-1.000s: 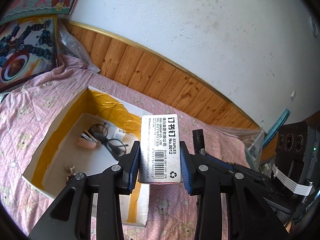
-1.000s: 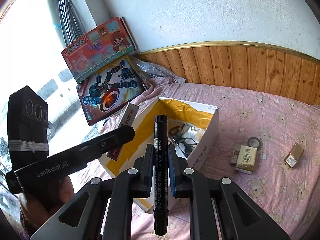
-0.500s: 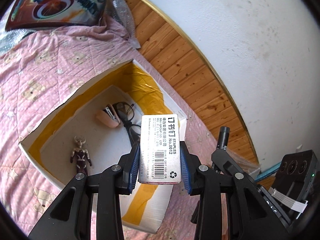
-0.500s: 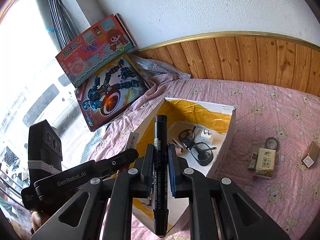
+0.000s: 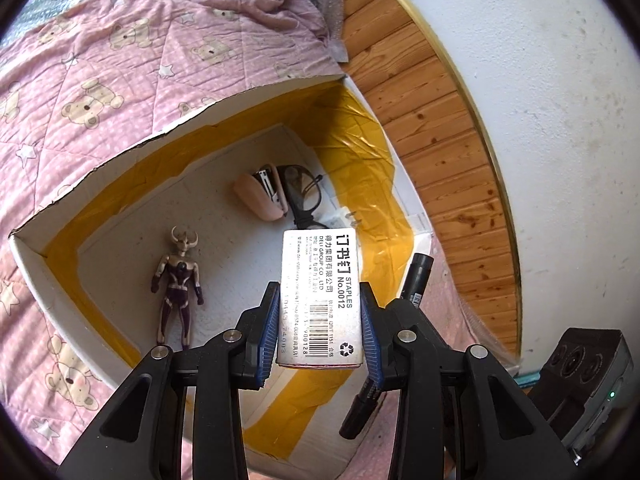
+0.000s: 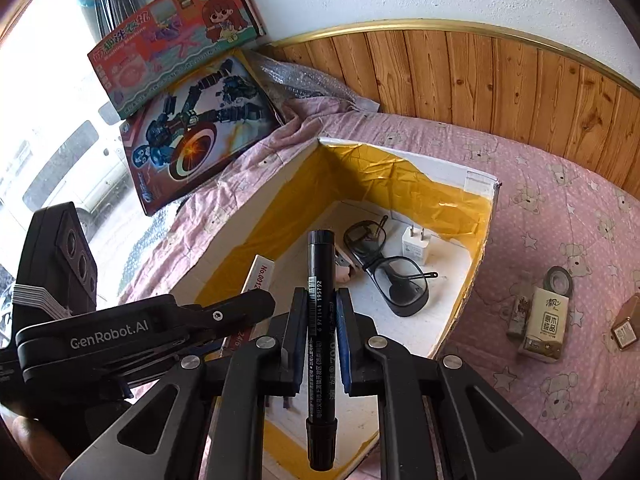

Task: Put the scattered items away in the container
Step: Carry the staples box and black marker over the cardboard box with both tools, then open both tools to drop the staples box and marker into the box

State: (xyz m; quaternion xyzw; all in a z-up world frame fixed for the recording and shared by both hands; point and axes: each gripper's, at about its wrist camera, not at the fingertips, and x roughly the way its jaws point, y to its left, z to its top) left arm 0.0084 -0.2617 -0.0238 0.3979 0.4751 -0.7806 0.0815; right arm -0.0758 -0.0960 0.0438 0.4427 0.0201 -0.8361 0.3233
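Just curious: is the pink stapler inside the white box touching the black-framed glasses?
Touching: the left wrist view shows the pink stapler pressed against a lens of the black-framed glasses.

Inside the box (image 6: pixel 478 216) on the quilt (image 6: pixel 560 208): glasses (image 6: pixel 394 276), charger (image 6: pixel 416 245) just beside, figure (image 5: pixel 178 284) lying apart. Over the box, staple box (image 5: pixel 320 300) and marker (image 6: pixel 320 320). Right of the box on the quilt, tape roll (image 6: pixel 559 280) behind tissue pack (image 6: pixel 546 324).
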